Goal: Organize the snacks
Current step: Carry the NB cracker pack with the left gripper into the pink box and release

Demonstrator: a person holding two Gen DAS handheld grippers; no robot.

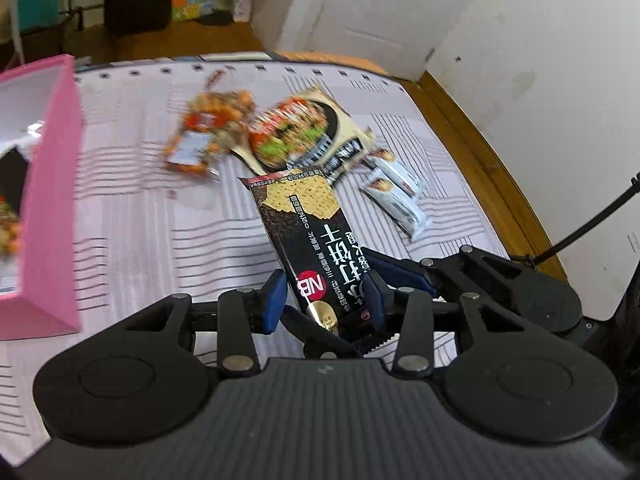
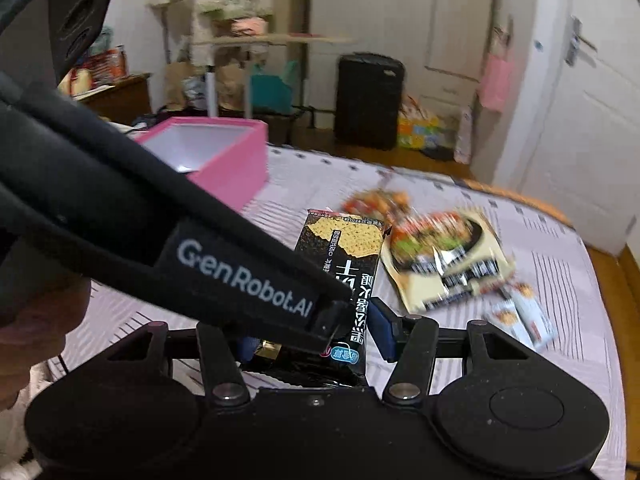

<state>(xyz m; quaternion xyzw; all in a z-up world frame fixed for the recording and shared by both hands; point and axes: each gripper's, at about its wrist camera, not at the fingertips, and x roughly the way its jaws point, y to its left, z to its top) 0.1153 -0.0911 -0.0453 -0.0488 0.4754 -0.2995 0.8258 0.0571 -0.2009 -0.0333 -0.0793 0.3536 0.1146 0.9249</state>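
A long black cracker pack (image 1: 308, 236) with a gold cracker picture is held above the striped bedsheet. My left gripper (image 1: 324, 300) has its blue pads on both sides of the pack's near end. My right gripper (image 2: 316, 340) is shut on the same pack (image 2: 344, 252) from below; it also shows in the left wrist view (image 1: 400, 276), right behind the pack. The left gripper's body crosses the right wrist view and hides the right gripper's left finger. A pink box (image 1: 52, 200) stands open at the left, with snacks inside.
On the sheet beyond the pack lie an orange snack bag (image 1: 208, 132), a beige pack with a bowl picture (image 1: 304, 136) and two small white bars (image 1: 396, 196). The bed's wooden edge (image 1: 480, 152) runs along the right. A white wall and door stand behind.
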